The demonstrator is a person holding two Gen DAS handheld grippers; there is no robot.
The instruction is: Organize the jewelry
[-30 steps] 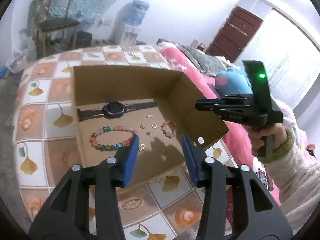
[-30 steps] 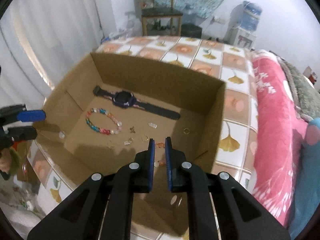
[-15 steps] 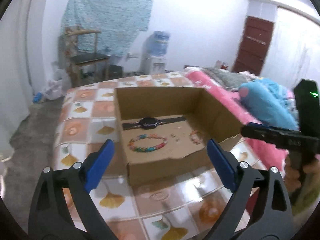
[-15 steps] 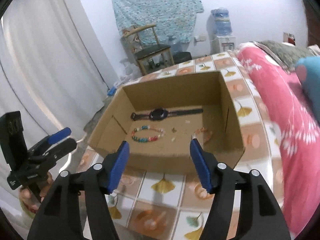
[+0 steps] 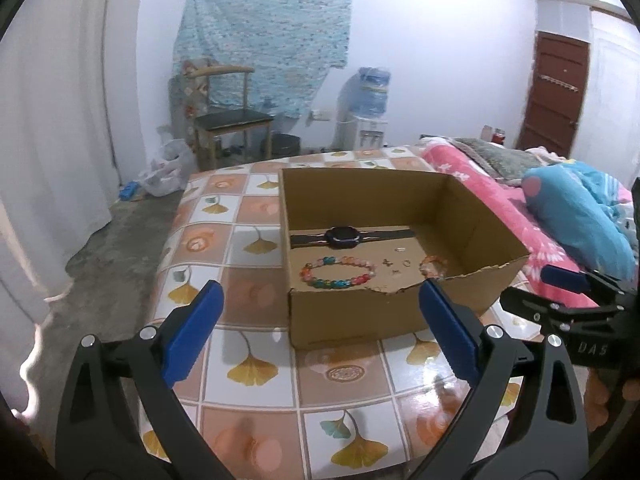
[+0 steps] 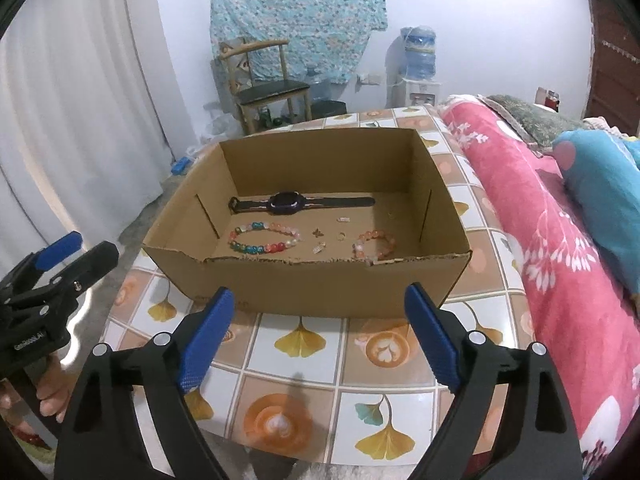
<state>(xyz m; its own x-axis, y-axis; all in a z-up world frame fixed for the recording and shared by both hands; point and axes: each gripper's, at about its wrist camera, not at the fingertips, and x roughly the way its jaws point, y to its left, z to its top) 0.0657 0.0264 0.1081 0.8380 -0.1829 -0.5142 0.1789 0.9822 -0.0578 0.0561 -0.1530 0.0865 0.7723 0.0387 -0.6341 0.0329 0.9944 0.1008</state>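
The table (image 6: 300, 344), covered in a ginkgo-leaf tile pattern, fills the lower half of the right wrist view, with a pink floral bedspread (image 6: 560, 264) running along it at three o'clock. On the table sits an open cardboard box (image 6: 320, 288), its torn front edge facing the cameras. Both grippers hang back, short of that front wall. The right gripper (image 6: 316, 336) has just been opening its jaws, and they stand spread wide with nothing between them. Same story for the left gripper (image 5: 320, 332): jaws just opened, released, empty, and the box shows between its blue pads (image 5: 192, 336).

Inside the box, on the floor, lies the jewelry. A dark watch (image 6: 286, 202) stretches flat across twelve o'clock near the back wall. Below it at eight o'clock lies a multicoloured bead bracelet (image 6: 264, 238), and at four o'clock a smaller pink-orange bead bracelet (image 6: 374, 244). Between the two bracelets are scattered tiny charms and rings (image 6: 328, 236), too small to tell apart.
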